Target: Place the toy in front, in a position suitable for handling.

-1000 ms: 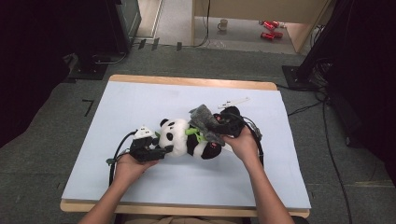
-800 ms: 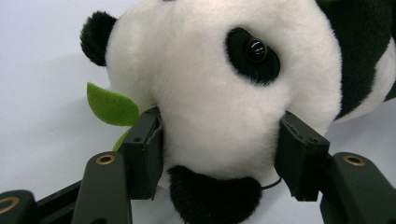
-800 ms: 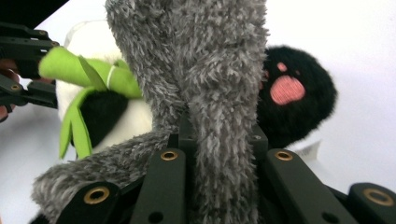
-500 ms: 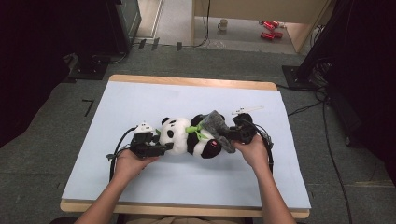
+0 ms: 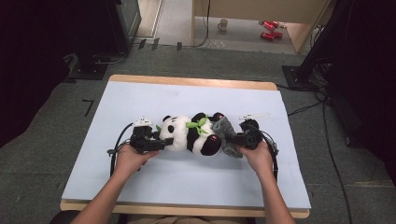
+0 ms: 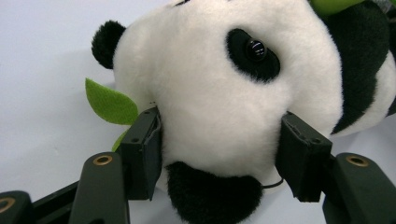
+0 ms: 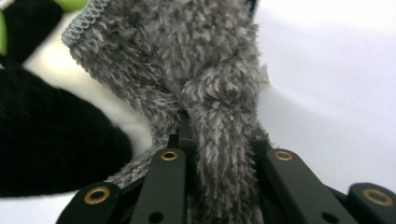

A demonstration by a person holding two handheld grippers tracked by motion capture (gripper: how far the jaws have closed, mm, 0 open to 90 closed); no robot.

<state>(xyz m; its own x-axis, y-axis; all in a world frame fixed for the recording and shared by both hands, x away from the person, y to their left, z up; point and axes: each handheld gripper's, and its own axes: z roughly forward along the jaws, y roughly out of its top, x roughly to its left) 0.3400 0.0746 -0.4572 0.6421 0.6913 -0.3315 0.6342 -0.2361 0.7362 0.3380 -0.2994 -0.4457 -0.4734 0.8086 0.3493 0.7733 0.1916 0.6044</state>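
A black-and-white plush panda (image 5: 189, 135) with a green felt leaf (image 6: 109, 102) lies on its side in the middle of the pale blue mat (image 5: 187, 93). My left gripper (image 5: 161, 140) is shut on the panda's head (image 6: 210, 93), one pad pressed into each side. My right gripper (image 5: 233, 139) is at the panda's other end, shut on a grey fuzzy cloth (image 5: 225, 133). In the right gripper view the grey cloth (image 7: 187, 56) is bunched between the jaws of the right gripper (image 7: 219, 144), beside a black panda limb (image 7: 51, 140).
A thin white strip (image 5: 254, 115) lies on the mat beyond my right hand. The wooden table edge (image 5: 187, 211) runs along the near side. On the floor beyond stand a mug (image 5: 223, 23), red cans (image 5: 268, 30) and cables (image 5: 327, 130).
My right gripper has moved right and down toward the mat, drawing the grey cloth off the panda's back toward its rear end. The left gripper has stayed on the head.
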